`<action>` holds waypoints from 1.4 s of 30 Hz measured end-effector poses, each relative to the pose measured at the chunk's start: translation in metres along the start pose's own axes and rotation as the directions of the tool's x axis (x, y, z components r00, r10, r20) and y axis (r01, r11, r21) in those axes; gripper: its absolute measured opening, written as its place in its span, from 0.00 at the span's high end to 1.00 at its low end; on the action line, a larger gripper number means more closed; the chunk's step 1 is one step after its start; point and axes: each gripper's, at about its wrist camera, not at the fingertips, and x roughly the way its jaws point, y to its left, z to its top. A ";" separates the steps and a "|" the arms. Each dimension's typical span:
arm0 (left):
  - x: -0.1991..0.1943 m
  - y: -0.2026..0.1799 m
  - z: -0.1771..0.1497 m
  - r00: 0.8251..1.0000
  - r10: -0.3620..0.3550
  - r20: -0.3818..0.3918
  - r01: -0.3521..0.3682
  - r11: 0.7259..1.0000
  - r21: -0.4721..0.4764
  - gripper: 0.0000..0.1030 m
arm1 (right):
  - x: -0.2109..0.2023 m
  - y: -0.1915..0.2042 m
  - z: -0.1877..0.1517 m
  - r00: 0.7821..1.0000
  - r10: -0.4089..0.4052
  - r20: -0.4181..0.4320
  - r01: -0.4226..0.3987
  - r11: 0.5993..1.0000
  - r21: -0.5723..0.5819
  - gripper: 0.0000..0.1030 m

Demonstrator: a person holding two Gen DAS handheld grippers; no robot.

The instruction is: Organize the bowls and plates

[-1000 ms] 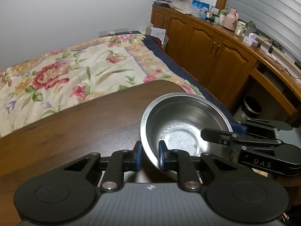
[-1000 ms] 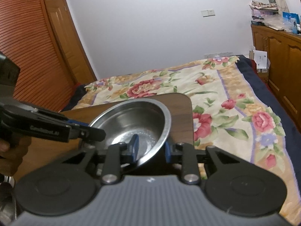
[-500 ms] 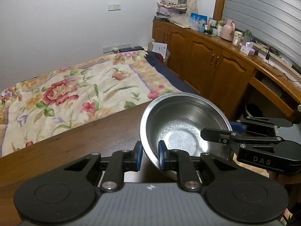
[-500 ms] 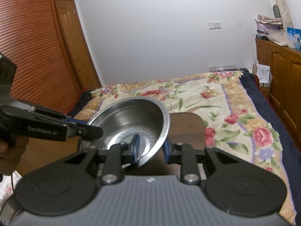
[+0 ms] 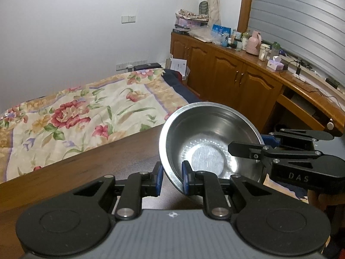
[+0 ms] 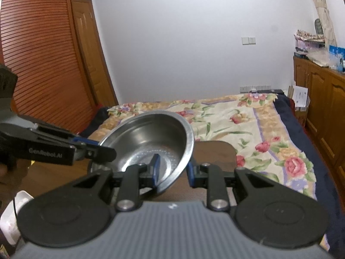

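Observation:
A shiny steel bowl (image 5: 210,142) is held in the air above the dark wooden table (image 5: 86,172). My left gripper (image 5: 171,177) is shut on the bowl's near rim, one pad outside and one inside. My right gripper (image 6: 172,170) is shut on the opposite rim of the same bowl (image 6: 151,138). In the left wrist view the right gripper (image 5: 267,144) comes in from the right. In the right wrist view the left gripper (image 6: 92,146) comes in from the left. The bowl is tilted and looks empty.
A bed with a floral cover (image 5: 86,112) lies beyond the table. Wooden cabinets (image 5: 237,82) with bottles and clutter on top run along the right wall. A louvred wooden wardrobe (image 6: 38,64) stands at the left. A white object (image 6: 13,211) sits low left.
Both grippers have risen with the bowl between them; the table has dropped lower in both views and more wall shows. Both grips on the rim are unchanged.

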 end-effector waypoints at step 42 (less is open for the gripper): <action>-0.158 -0.046 -0.076 0.990 -0.013 0.138 0.008 0.999 0.033 0.79 | -0.103 0.063 -0.025 0.997 0.045 0.065 -0.040 0.997 -0.067 0.73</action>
